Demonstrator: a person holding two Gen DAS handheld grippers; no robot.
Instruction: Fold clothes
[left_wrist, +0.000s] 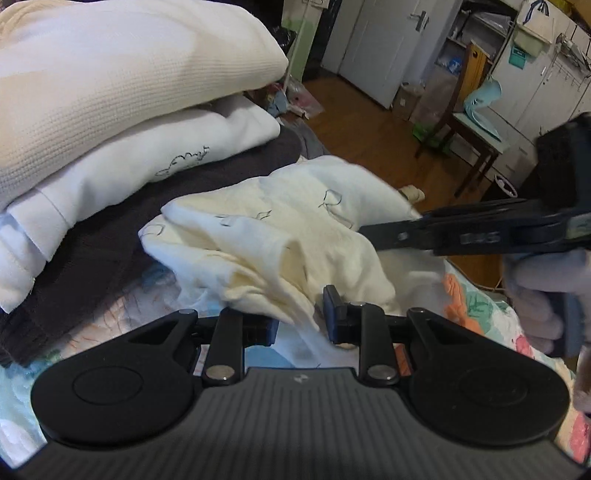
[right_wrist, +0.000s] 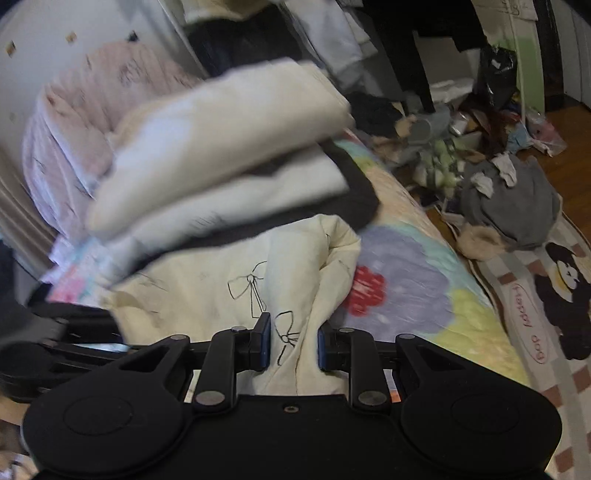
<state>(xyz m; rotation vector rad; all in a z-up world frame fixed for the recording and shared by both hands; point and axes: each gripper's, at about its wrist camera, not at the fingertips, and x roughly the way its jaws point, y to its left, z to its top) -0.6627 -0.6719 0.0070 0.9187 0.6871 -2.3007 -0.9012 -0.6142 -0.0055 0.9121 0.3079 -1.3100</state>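
Observation:
A cream garment with black bow prints (left_wrist: 288, 236) lies bunched on the bed, also in the right wrist view (right_wrist: 236, 288). My left gripper (left_wrist: 301, 321) has its jaws apart with a fold of this garment between them. My right gripper (right_wrist: 293, 341) also has cloth of the same garment between its jaws, which stand a hand's width apart. The right gripper shows in the left wrist view (left_wrist: 373, 234), reaching in from the right with its tips in the garment.
A stack of folded clothes (left_wrist: 110, 110), cream and white over a dark one, sits at the left on the floral bedspread (right_wrist: 413, 288). A wooden chair (left_wrist: 465, 122) and cupboards stand beyond. Clutter and a grey heap (right_wrist: 513, 199) lie on the floor.

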